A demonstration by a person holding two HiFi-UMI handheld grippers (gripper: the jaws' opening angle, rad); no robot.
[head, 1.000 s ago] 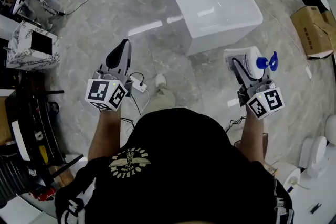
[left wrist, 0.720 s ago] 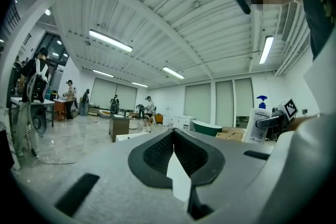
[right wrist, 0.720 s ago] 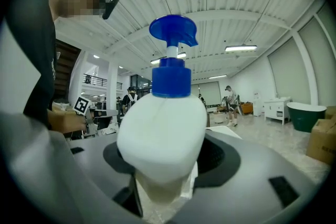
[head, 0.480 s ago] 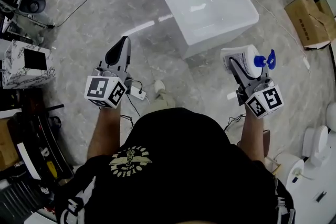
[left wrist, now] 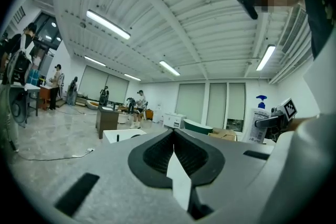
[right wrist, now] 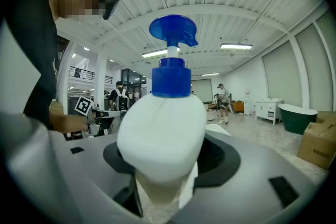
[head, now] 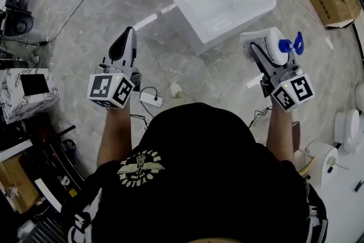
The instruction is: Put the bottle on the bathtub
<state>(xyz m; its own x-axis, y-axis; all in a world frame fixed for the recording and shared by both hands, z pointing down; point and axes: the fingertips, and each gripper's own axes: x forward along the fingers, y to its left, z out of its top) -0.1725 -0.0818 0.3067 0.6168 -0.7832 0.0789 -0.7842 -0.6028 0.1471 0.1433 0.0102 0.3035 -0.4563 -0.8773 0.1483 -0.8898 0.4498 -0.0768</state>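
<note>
Currently the right gripper (head: 254,49) is clamped on the white body of the bottle (head: 271,44). The bottle is carried in the air, roughly upright, with its blue pump (right wrist: 172,34) on top. The tub (head: 239,14) lies ahead and to the left of this gripper, apart from it, with bare floor (head: 227,74) between them. Its long axis runs away from the person and slants left, so its near end is the closest landing surface. The right gripper is nearer to that end than the left gripper (head: 126,36), which is closed on nothing and held level with it. Compared with a second ago, the bottle sits higher in the head view and closer to the tub's near end. The grip on the bottle is unchanged.
</note>
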